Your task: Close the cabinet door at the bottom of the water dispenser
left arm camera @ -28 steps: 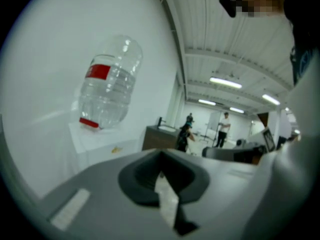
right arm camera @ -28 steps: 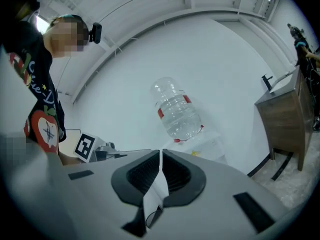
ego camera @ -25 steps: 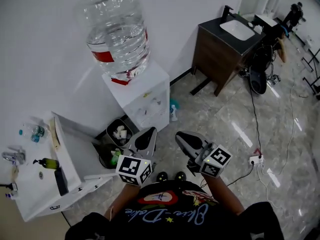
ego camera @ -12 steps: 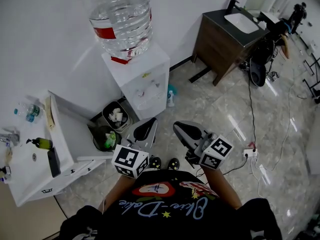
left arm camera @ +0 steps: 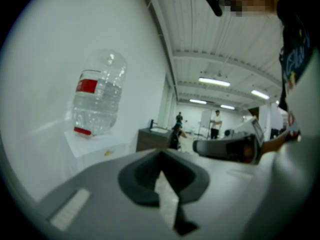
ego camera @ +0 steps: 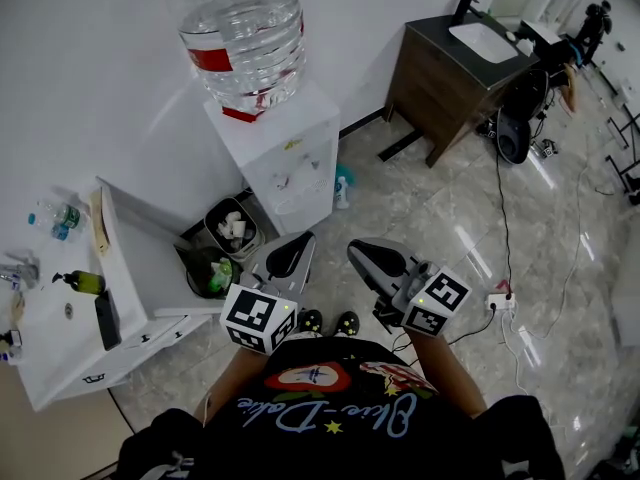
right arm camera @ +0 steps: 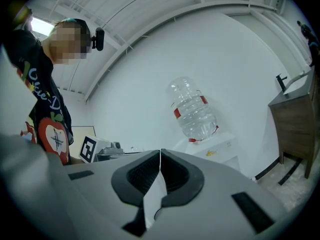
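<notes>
White plastic water dispenser (ego camera: 285, 158) stands on the pale marble floor (ego camera: 430, 223) against the white wall, with a clear water bottle (ego camera: 240, 23) bearing a red label upside down on its top. Its lower front (ego camera: 315, 208), where the cabinet door sits, is seen too steeply from above to tell whether the door is open or closed. A small spray bottle (ego camera: 343, 188) stands on the floor just beside the dispenser's right corner. On the other side are a grey bin (ego camera: 232, 230) with white scraps and a darker bin (ego camera: 208, 273) holding something green. Nearer the person, both tongs are held above the floor, apart from the dispenser and pointing towards it. The left tongs (ego camera: 292, 251) are clenched with nothing between the pads, and the right tongs (ego camera: 368, 258) are clenched and empty too. A white table (ego camera: 140, 268) with small bottles stands along the left wall, and a brown sink cabinet (ego camera: 450, 73) is well apart at the far right.
</notes>
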Available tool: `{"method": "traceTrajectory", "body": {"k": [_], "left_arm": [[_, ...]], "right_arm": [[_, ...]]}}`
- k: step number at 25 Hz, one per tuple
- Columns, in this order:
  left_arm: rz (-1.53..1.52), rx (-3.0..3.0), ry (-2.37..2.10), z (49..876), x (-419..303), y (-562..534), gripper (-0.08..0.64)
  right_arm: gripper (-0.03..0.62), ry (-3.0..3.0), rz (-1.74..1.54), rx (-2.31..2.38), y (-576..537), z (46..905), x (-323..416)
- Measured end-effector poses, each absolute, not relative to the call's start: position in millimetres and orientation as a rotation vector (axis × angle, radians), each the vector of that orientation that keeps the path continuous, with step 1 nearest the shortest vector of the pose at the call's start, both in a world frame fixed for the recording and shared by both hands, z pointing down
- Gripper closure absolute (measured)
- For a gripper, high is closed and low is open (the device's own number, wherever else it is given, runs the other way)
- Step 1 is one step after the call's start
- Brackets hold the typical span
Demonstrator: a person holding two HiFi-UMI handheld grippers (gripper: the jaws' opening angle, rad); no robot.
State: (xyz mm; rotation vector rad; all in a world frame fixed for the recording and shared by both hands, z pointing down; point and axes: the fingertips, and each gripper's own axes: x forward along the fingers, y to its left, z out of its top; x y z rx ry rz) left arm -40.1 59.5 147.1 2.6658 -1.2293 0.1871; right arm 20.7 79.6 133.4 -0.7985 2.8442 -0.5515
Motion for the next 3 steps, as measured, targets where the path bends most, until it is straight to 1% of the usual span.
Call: {"method": "traceTrajectory", "body": {"k": [3], "left_arm": [[0.187,2.668,-1.211,148.4,-37.0,60.3,0.561]], "right_arm": [[0.575,2.829,-0.557,-0.814,80.0,133.5,20.8]]}}
